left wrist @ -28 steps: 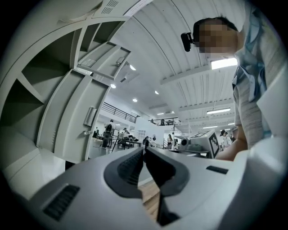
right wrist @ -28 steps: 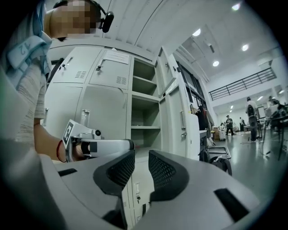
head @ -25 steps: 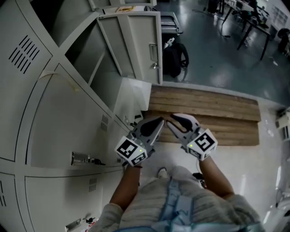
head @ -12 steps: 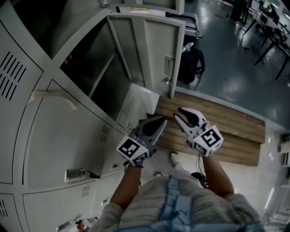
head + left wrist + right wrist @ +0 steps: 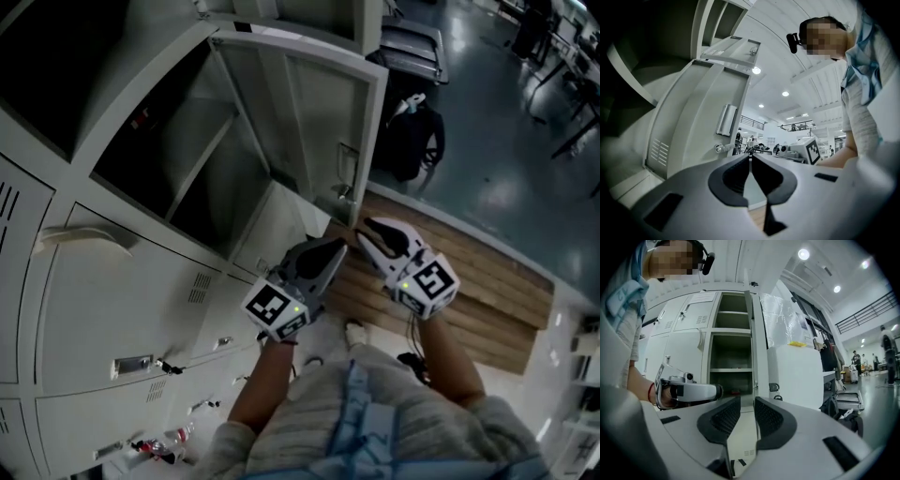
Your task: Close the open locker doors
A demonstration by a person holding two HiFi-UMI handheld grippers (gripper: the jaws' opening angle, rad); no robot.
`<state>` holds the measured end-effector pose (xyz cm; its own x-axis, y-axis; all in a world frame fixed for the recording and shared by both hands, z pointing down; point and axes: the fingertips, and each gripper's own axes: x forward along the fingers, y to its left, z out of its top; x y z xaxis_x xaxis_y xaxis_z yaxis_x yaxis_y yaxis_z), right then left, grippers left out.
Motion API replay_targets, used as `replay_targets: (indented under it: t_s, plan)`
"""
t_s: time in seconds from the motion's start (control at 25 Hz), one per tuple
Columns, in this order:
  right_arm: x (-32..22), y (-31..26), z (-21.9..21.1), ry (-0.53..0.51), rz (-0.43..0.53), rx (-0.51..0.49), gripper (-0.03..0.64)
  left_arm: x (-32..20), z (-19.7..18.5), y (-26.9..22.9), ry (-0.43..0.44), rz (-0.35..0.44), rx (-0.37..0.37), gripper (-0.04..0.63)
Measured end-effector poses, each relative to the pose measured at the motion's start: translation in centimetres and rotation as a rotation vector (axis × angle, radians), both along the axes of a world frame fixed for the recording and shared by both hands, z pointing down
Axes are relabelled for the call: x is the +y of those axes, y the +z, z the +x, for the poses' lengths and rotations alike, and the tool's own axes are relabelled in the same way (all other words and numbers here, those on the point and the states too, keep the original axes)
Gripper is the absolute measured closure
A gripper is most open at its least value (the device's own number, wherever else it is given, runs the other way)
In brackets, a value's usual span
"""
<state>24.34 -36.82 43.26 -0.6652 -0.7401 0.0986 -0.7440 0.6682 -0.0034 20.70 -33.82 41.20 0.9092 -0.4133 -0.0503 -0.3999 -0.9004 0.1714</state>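
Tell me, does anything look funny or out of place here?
Yes. One locker door hangs wide open and sticks out into the room, while the doors beside it are shut. Nothing looks spilled or broken.

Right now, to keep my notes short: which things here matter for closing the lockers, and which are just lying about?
For the job: open locker door; left hand-held gripper; right hand-held gripper.
Lying about: black backpack; wooden platform.

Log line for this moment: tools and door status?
left tool: shut, empty | right tool: slightly open, empty | locker door: open, not gripped
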Motion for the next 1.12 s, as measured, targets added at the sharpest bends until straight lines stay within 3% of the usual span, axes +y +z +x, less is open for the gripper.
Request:
replay_targets:
  t_s: [0.56, 1.12]
  plan:
    - [-4.2, 0.7, 0.7, -0.131, -0.026, -0.017, 0.523, -2.6, 0.9, 0.2, -0.133, -0.003, -0.013, 0.592]
    - [-2.8, 0.0, -1.5, -0.278, 0.005, -0.007, 0.526, -2.5, -0.5, 0.4, -0.223, 0.002, -0.015, 0.592]
